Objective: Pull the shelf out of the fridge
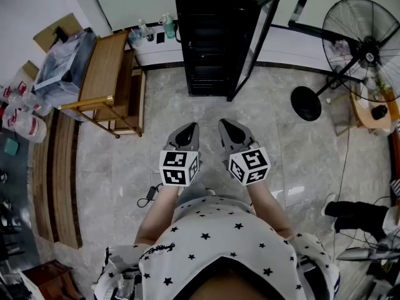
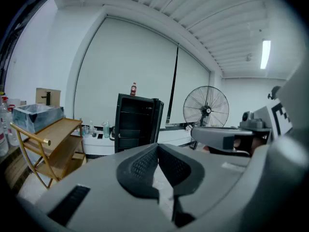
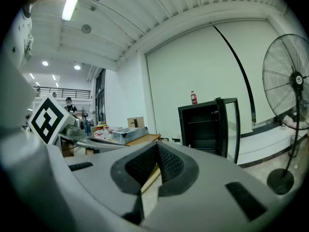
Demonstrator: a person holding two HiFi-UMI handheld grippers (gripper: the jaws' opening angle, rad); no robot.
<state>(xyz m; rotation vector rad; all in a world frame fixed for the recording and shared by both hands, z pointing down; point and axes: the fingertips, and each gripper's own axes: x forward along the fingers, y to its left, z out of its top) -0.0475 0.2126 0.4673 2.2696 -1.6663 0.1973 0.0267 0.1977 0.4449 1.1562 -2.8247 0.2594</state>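
Observation:
A black fridge (image 1: 209, 39) stands against the far wall with its glass door (image 1: 257, 39) swung open to the right. Several dark shelves (image 1: 208, 58) sit inside it, and one shelf (image 3: 203, 122) shows as a thin line in the right gripper view. A red bottle (image 3: 193, 97) stands on top of the fridge (image 3: 205, 129). My left gripper (image 1: 189, 130) and right gripper (image 1: 225, 127) are side by side in front of the person's body, well short of the fridge. Both point toward it. Each has its jaws shut with nothing between them: left gripper (image 2: 158, 147), right gripper (image 3: 157, 145).
A wooden cart (image 1: 109, 74) with a clear bin (image 1: 65, 67) stands left of the fridge. A large floor fan (image 1: 359, 52) is at the right, its round base (image 1: 305, 103) on the tiles. Bottles (image 1: 153, 27) line the low ledge. A cable and adapter (image 1: 147, 199) lie near the feet.

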